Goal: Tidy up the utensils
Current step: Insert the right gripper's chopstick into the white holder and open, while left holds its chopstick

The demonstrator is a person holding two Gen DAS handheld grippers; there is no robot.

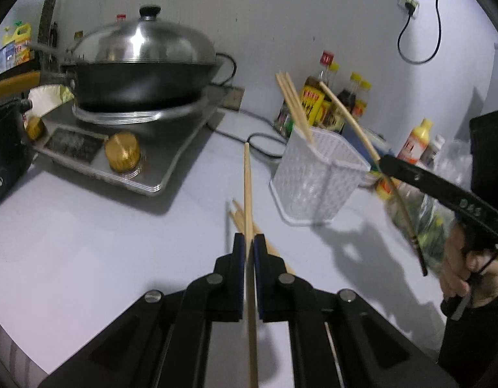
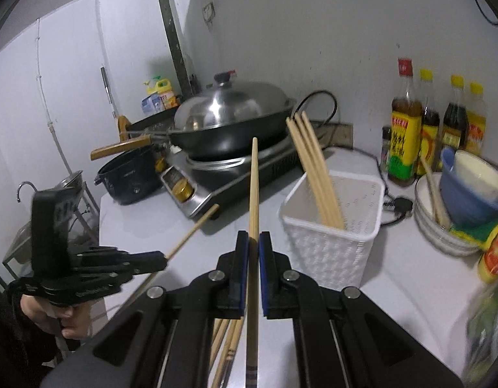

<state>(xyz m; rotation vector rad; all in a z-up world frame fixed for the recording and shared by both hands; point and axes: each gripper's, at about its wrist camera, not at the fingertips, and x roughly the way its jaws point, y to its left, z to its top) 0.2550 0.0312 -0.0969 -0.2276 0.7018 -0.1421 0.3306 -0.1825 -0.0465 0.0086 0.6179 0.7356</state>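
I have one chopstick pinched in each tool. The left tool (image 1: 248,249) has its blue pads pressed against a chopstick (image 1: 247,187) that runs straight ahead along the fingers, tip aimed toward the stove. The right tool (image 2: 254,245) pinches a second chopstick (image 2: 254,187) the same way; in the left view it shows raised and slanted just beside the white basket (image 1: 317,181), near its right-hand rim.

The basket stands on the surface (image 1: 103,242) and already holds three chopsticks (image 2: 317,174) leaning against its far left corner. More loose chopsticks (image 1: 241,220) lie on the surface under the left tool, so I judge the job about midway: some stowed, two in hand, several waiting.

The step in hand is carrying these two to the basket. Next, I think the right tool should tip its chopstick nearer to upright, bring the lower end over the basket's opening, and only then spread its fingers. The left tool is farther off and would follow. The basket looks light, so a stick catching its rim could tip it.
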